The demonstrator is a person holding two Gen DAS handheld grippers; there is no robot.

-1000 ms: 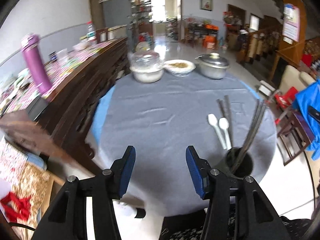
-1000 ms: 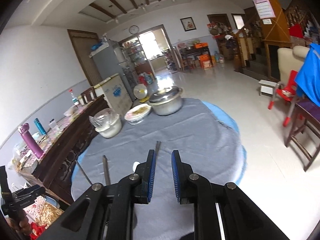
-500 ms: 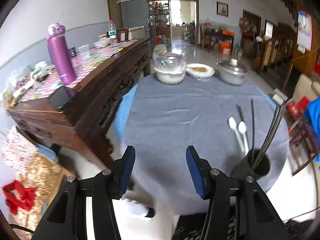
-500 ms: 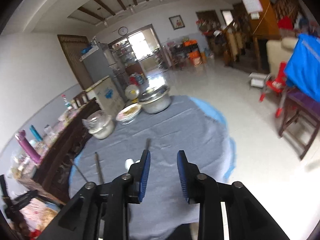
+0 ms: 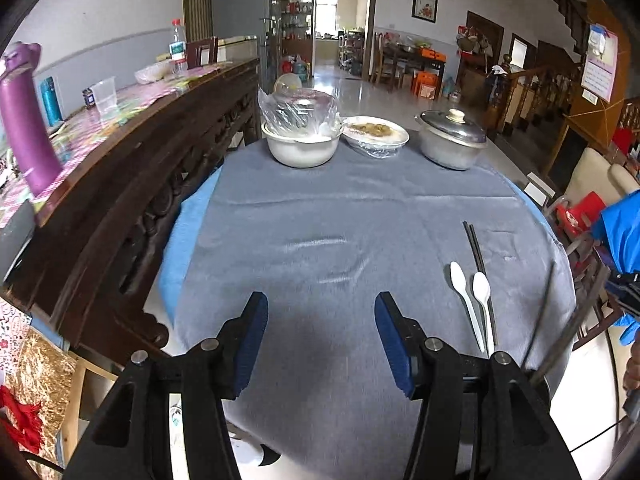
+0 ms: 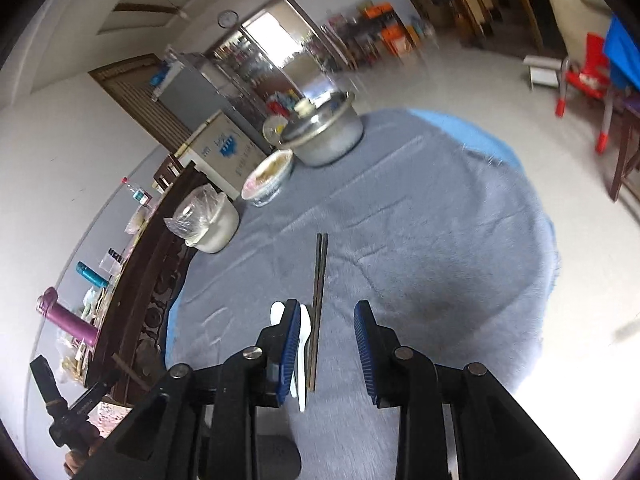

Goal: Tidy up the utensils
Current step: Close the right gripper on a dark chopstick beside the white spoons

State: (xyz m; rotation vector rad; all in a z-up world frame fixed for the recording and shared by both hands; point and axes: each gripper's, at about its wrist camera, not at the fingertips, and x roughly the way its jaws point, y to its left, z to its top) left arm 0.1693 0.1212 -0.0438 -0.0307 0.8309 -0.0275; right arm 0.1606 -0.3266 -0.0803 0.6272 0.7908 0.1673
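Two white spoons point(image 5: 476, 300) and a pair of dark chopsticks point(image 5: 474, 248) lie side by side on the grey tablecloth point(image 5: 320, 220), at the right of the left wrist view. More chopsticks point(image 5: 560, 320) stand blurred at the far right, their holder hidden behind the gripper's arm. My left gripper point(image 5: 322, 340) hovers over bare cloth, its jaws opening slightly with nothing between them. My right gripper point(image 6: 326, 340) hangs tilted just above the spoons point(image 6: 306, 332) and chopsticks point(image 6: 320, 280). Its jaws are opening and its pads touch nothing.
At the table's far side stand a plastic-covered white bowl point(image 5: 302, 140), a plate of food point(image 5: 376, 132) and a lidded metal pot point(image 5: 450, 144). A dark wooden sideboard point(image 5: 120, 184) with a purple flask point(image 5: 28, 120) runs along the left. Chairs stand beyond the right edge.
The left gripper moved in over the table, and the holder slipped behind its arm. The right gripper dipped, rolled and widened its jaws, coming down over the spoons and chopsticks.
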